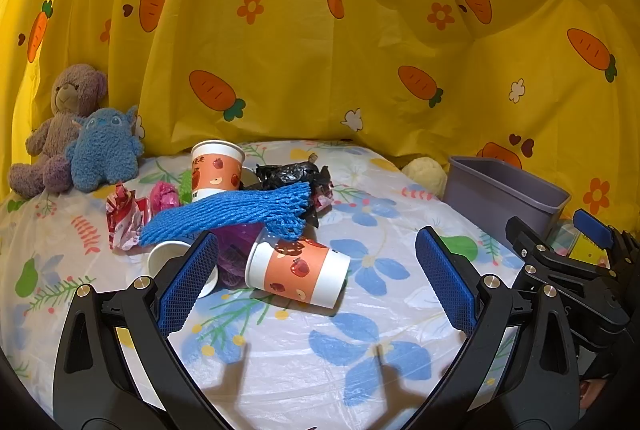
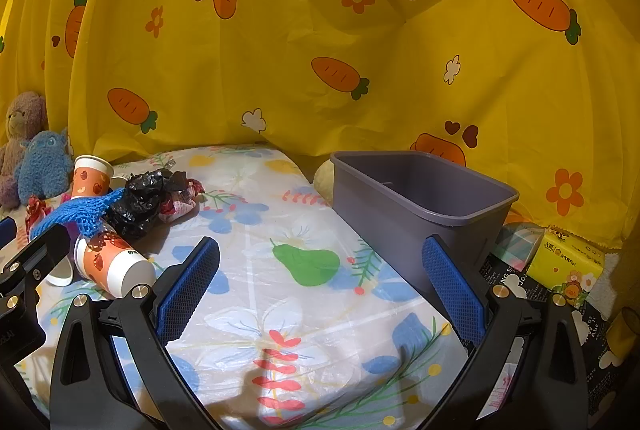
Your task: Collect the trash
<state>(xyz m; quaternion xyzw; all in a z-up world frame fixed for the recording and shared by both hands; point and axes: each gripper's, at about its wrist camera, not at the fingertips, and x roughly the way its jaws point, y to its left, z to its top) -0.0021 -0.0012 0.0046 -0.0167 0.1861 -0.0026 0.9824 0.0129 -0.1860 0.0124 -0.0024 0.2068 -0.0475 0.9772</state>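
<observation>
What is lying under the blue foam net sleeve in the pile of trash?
The blue foam net sleeve drapes over a purple crumpled plastic piece and the rim end of the tipped orange-and-white paper cup. Crumpled black plastic lies behind it. Anything deeper underneath is covered.

Paper, plastic, foam and plush

The tablecloth (image 1: 304, 366) is glossy, wrinkled plastic film; the curtain (image 1: 320, 41) a matt, creased sheet. The cups (image 1: 298, 272) look like smooth paper, the net (image 1: 228, 216) like ribbed foam mesh, the bag (image 2: 142, 201) like shiny crumpled plastic. The bin (image 2: 404, 205) is smooth matt plastic. The toys (image 1: 102, 149) are fuzzy plush. The pads (image 1: 188, 286) are textured rubber.
</observation>
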